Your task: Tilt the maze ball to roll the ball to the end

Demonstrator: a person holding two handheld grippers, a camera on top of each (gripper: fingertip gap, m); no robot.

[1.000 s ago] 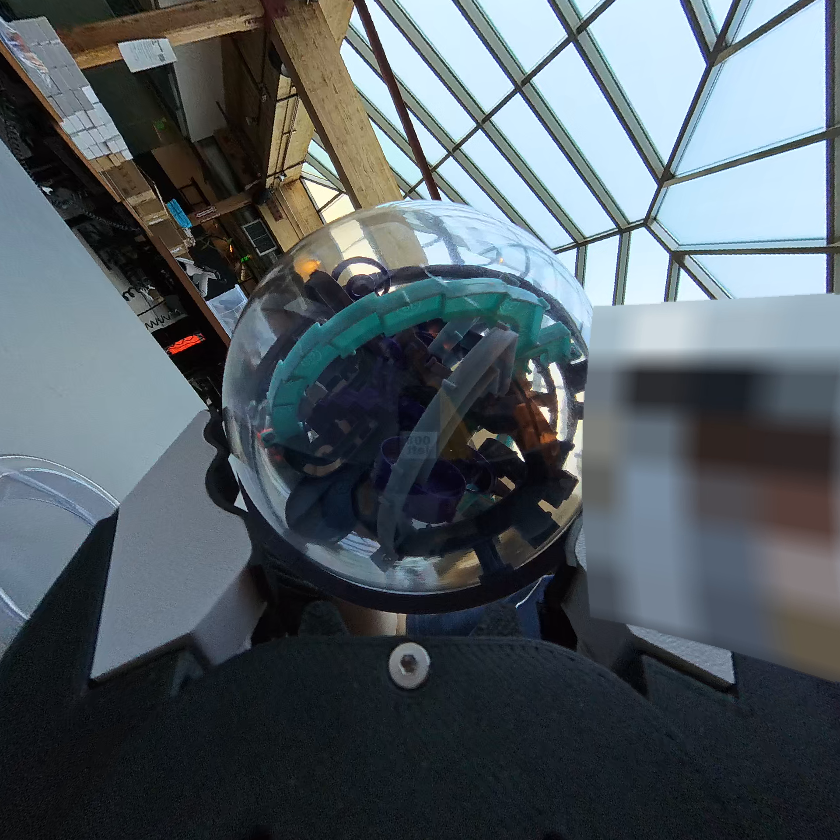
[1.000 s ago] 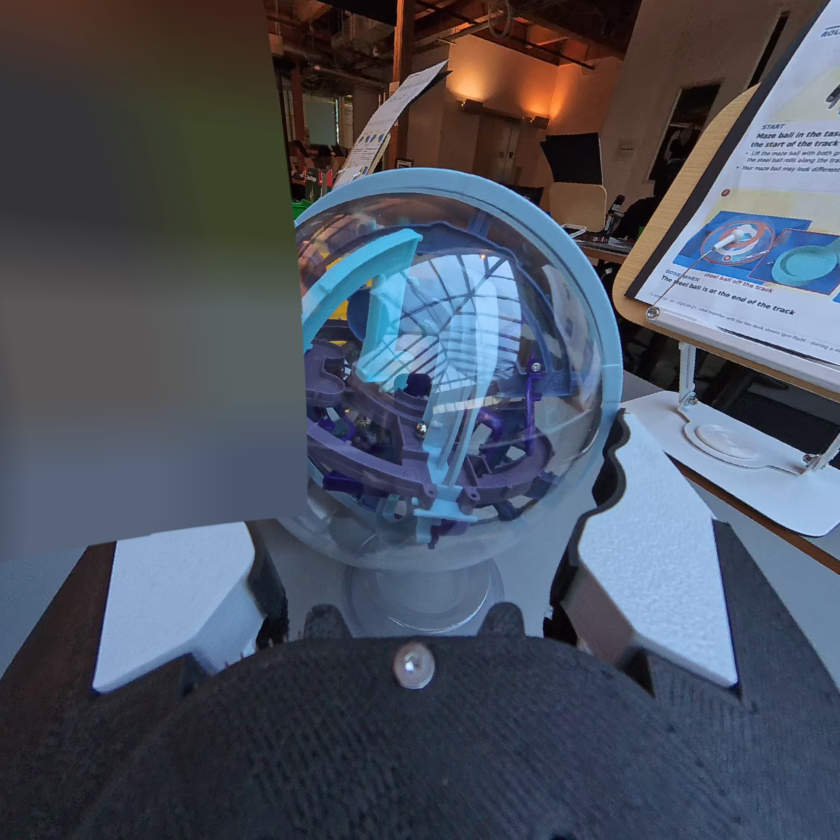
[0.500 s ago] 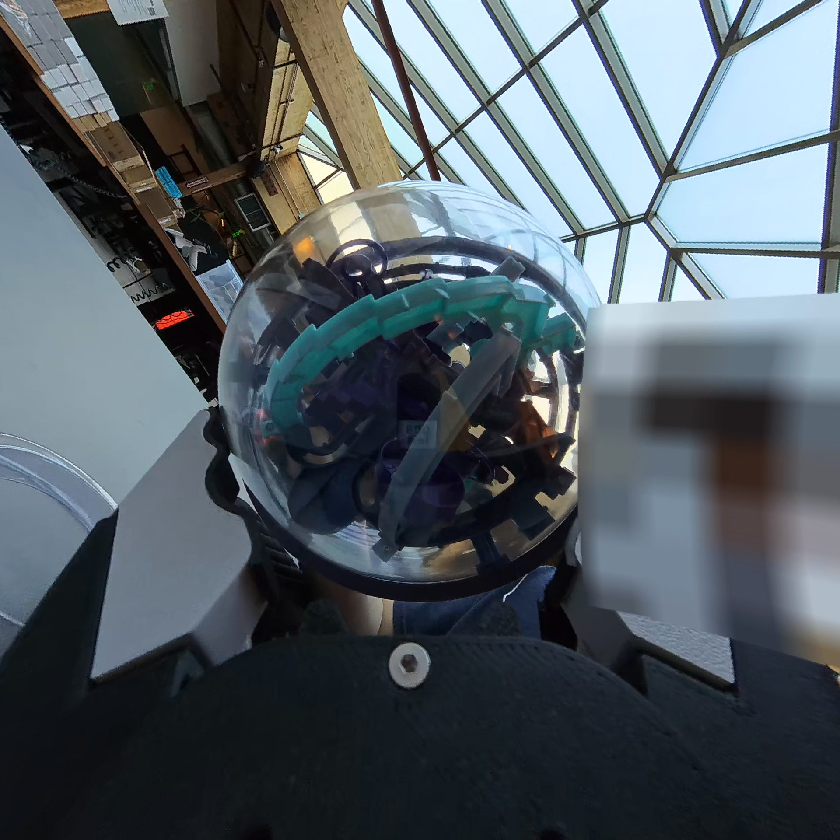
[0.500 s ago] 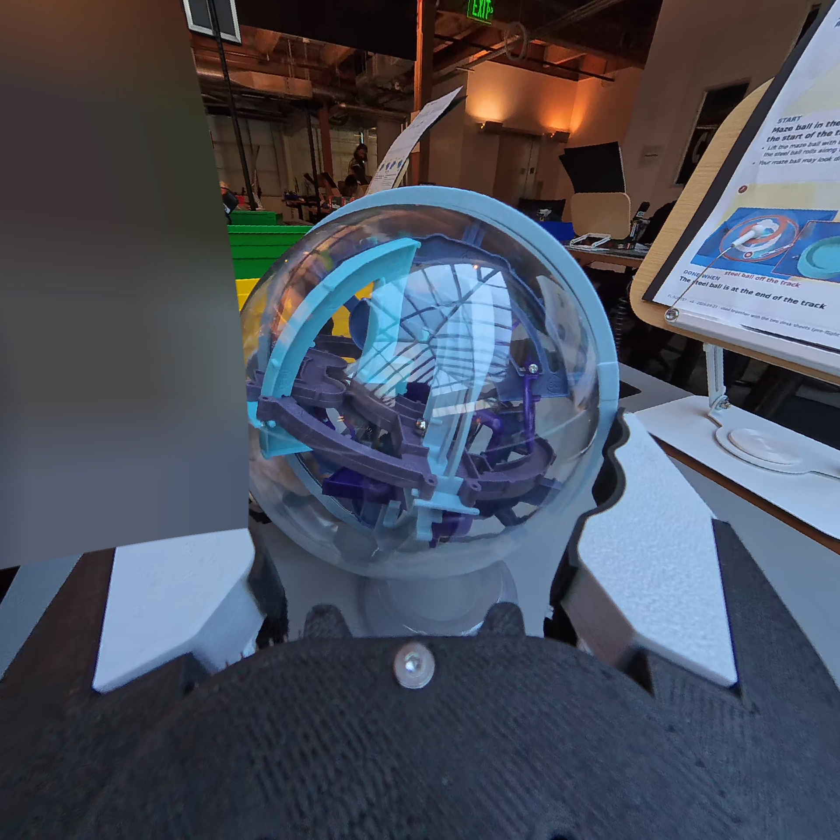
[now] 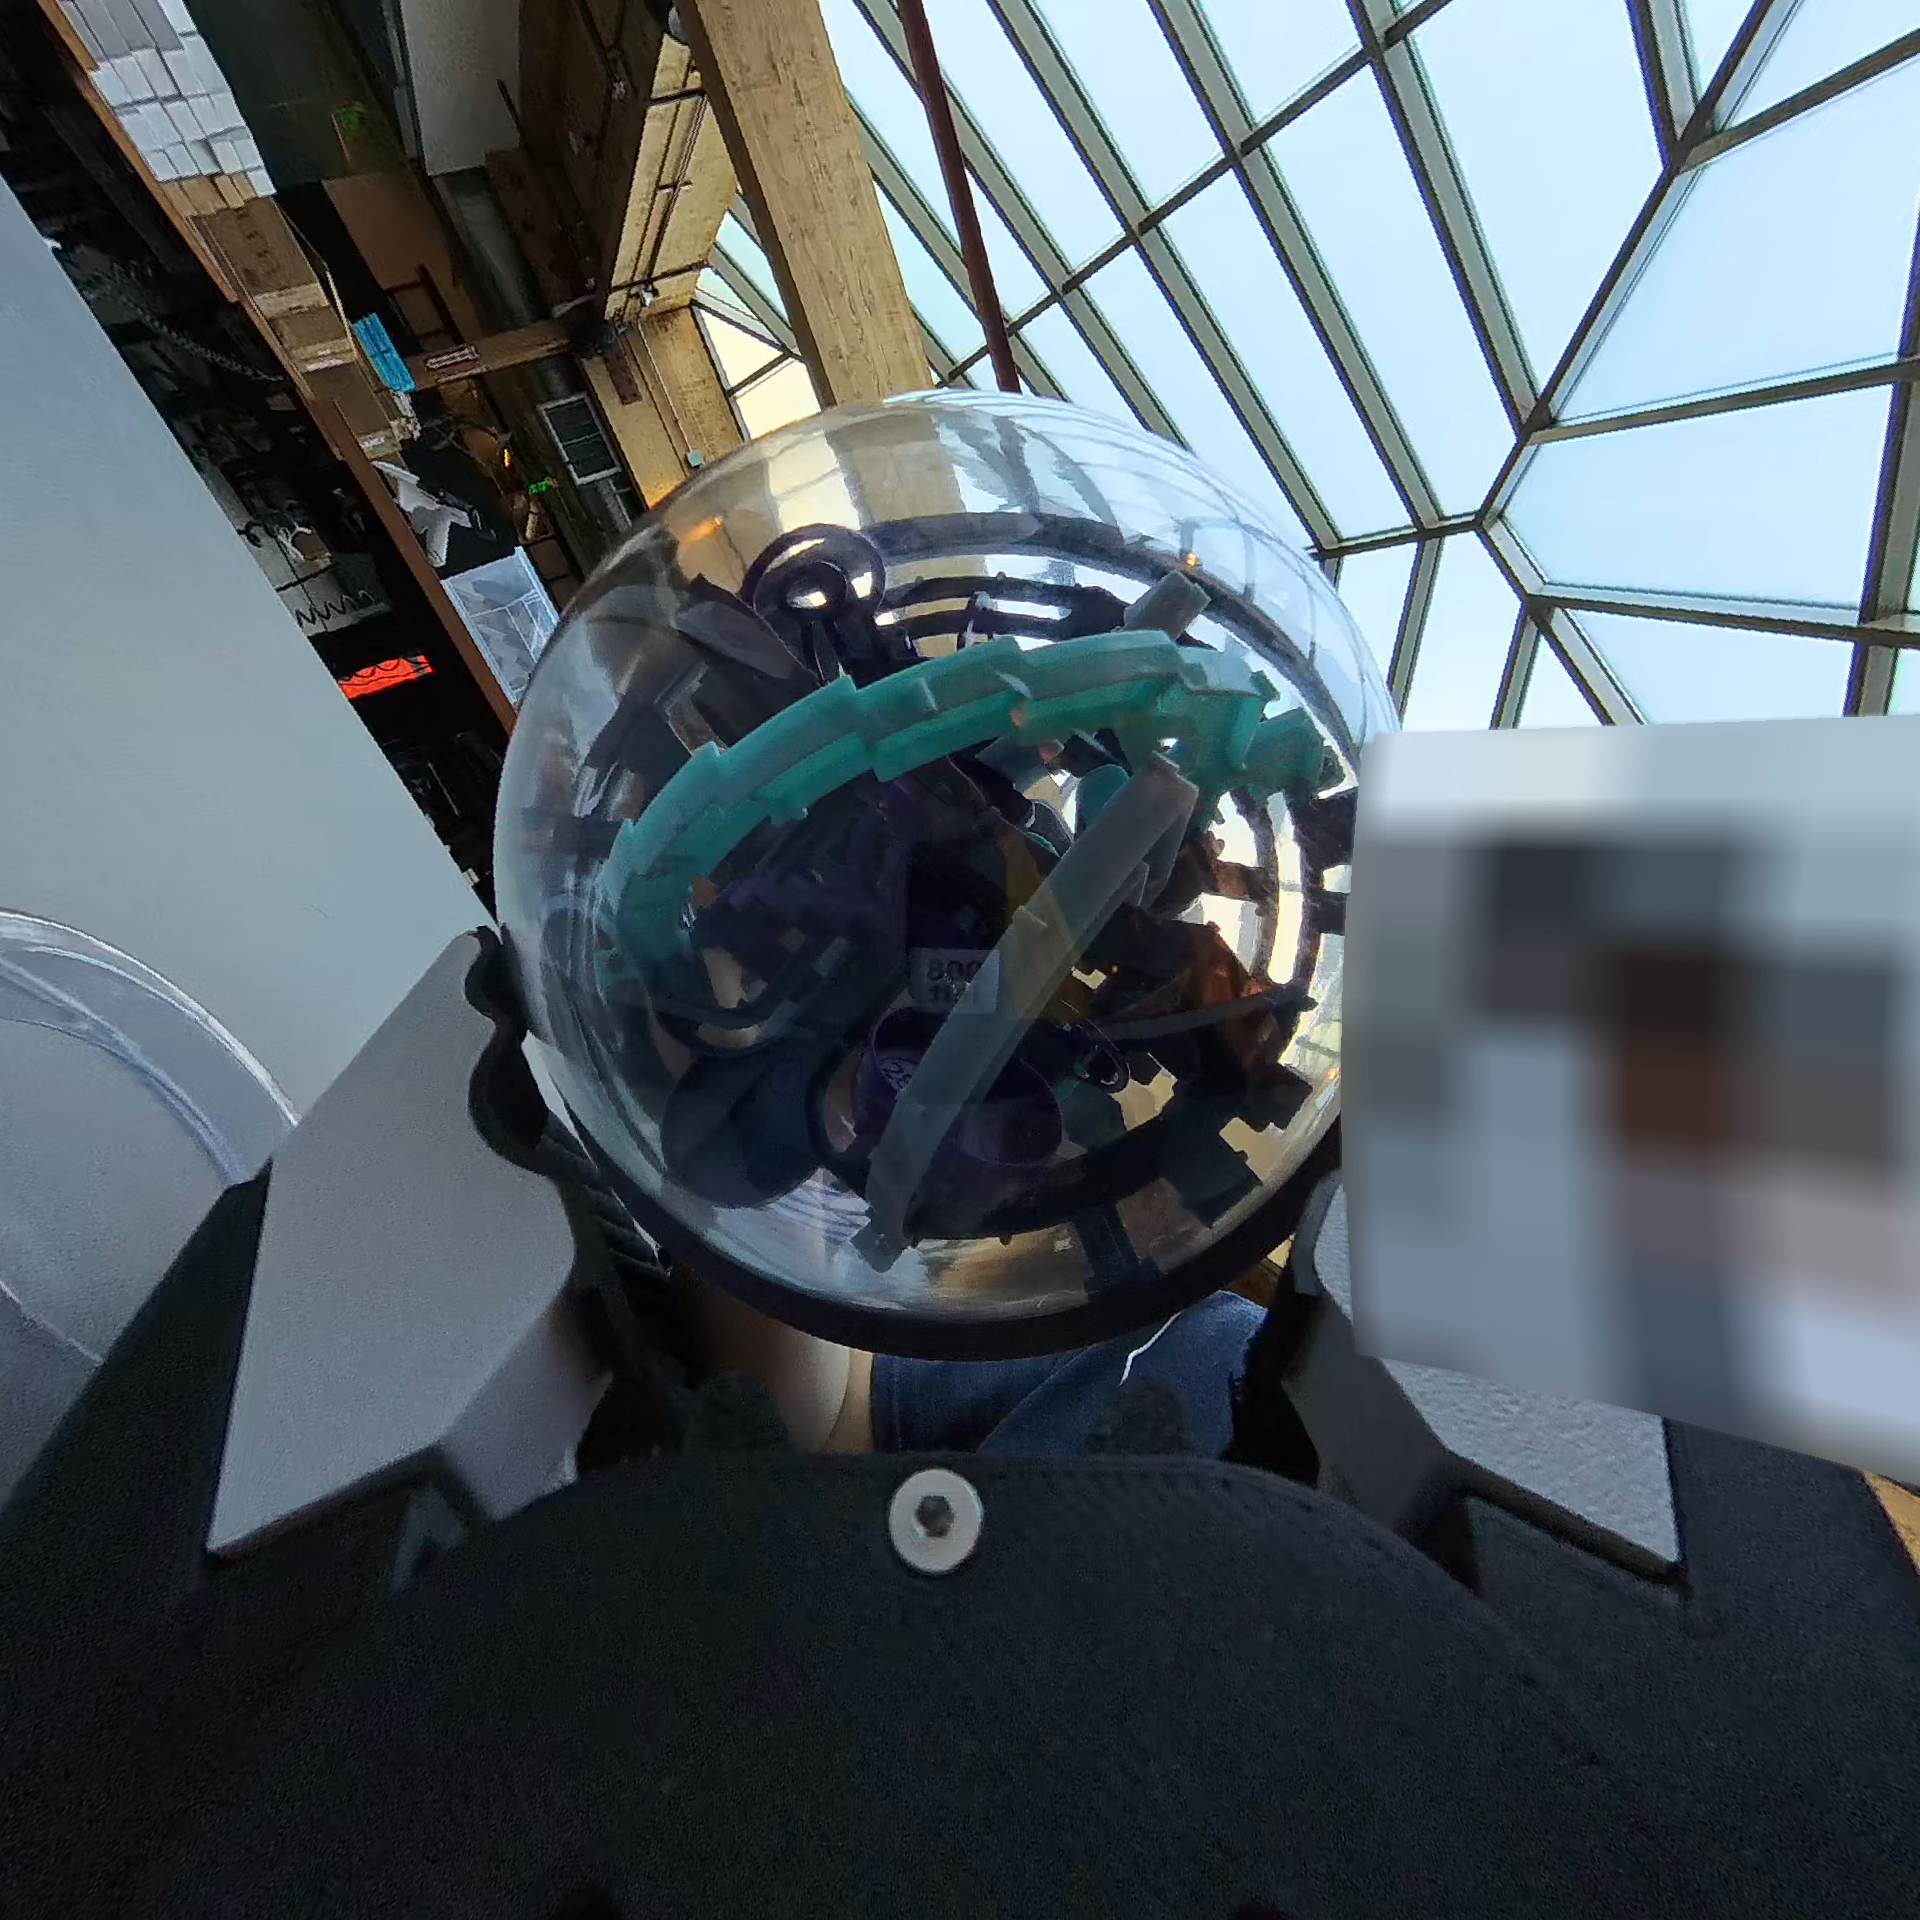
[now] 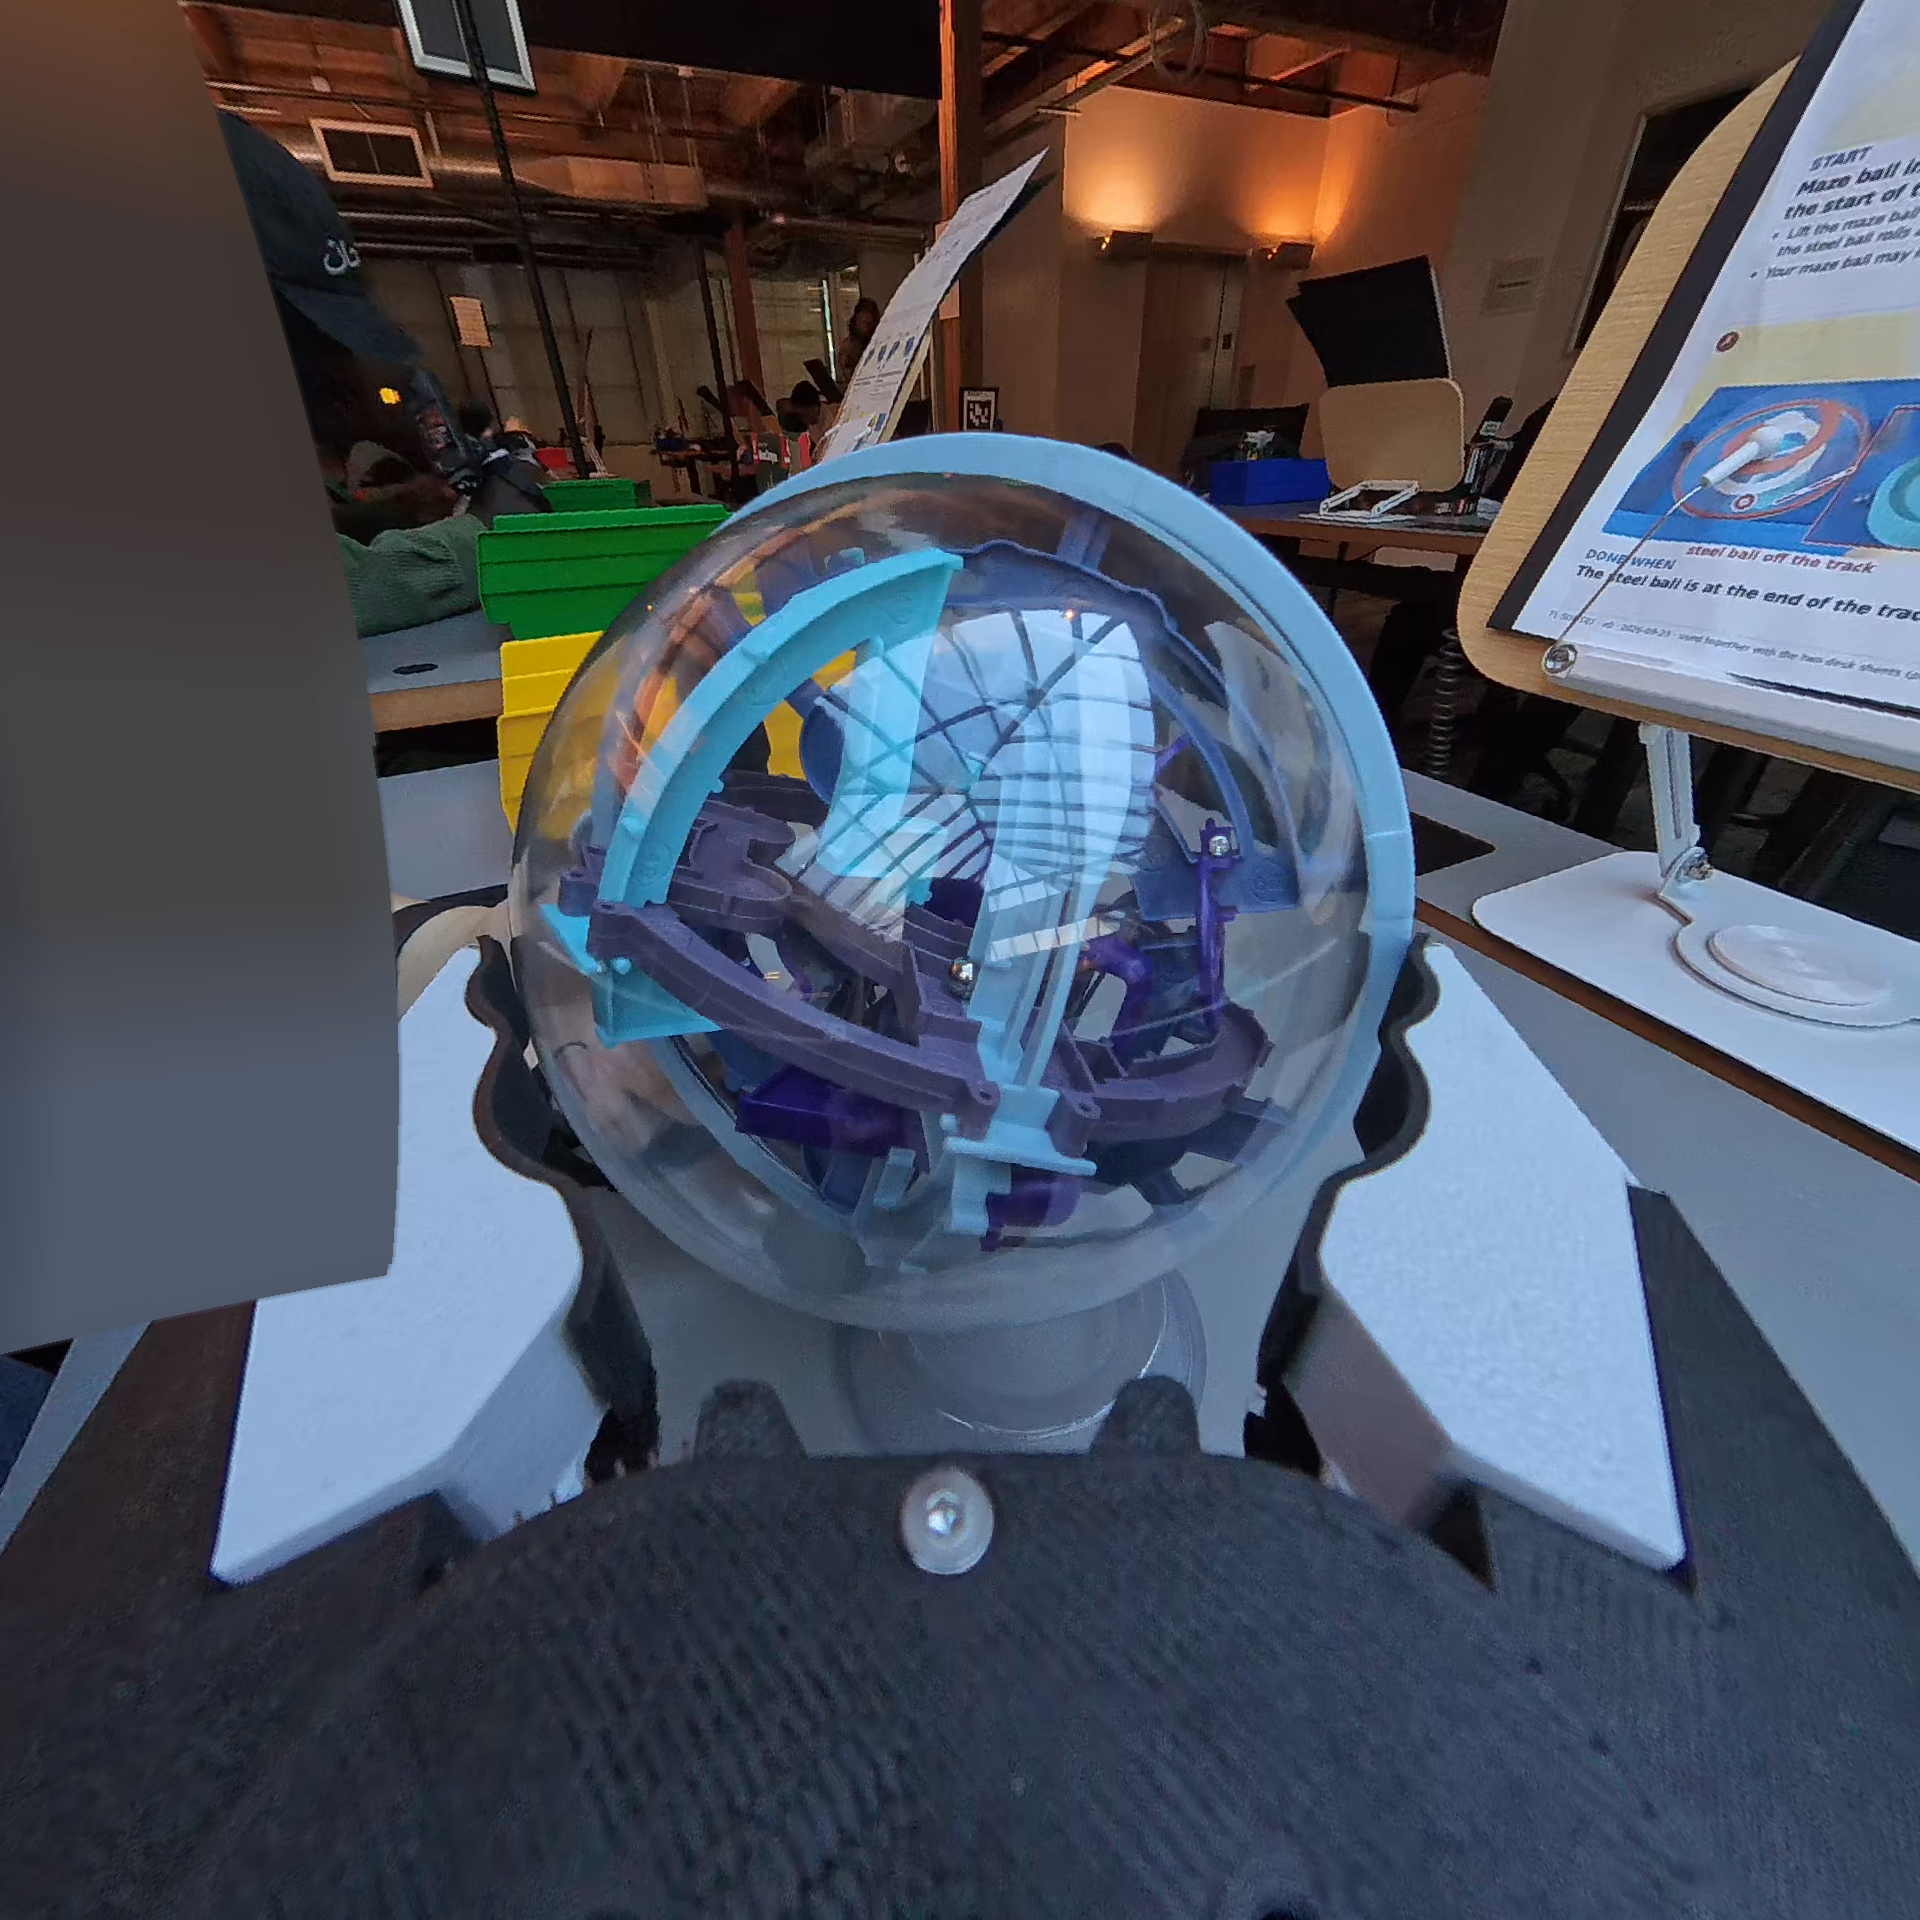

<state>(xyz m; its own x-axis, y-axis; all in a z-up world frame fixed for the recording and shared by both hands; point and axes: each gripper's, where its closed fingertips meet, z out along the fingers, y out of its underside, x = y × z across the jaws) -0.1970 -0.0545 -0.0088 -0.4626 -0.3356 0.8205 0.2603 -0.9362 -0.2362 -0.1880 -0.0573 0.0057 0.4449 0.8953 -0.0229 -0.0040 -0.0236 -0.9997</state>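
The maze ball (image 6: 961, 883) is held up off the desk (image 6: 1538, 1174), clamped between both tools at once. In the right wrist view the right tool (image 6: 951, 1049) has its white fingers (image 6: 1475, 1226) closed against the sphere's lower flanks, the pale blue equator ring arching over the top. Inside, the small steel ball (image 6: 963, 971) sits on a purple track beside the light blue upright rib, near the centre. A clear round stand (image 6: 1023, 1371) lies on the desk directly beneath the sphere, apart from it. A board with an instruction sheet (image 6: 1714, 416) leans at the right.

The left tool (image 5: 914, 1039) looks steeply upward, its fingers (image 5: 405, 1226) likewise shut against the maze ball (image 5: 935, 873), with the glass skylight (image 5: 1558, 312) behind. The steel ball cannot be made out there, probably hidden among dark tracks
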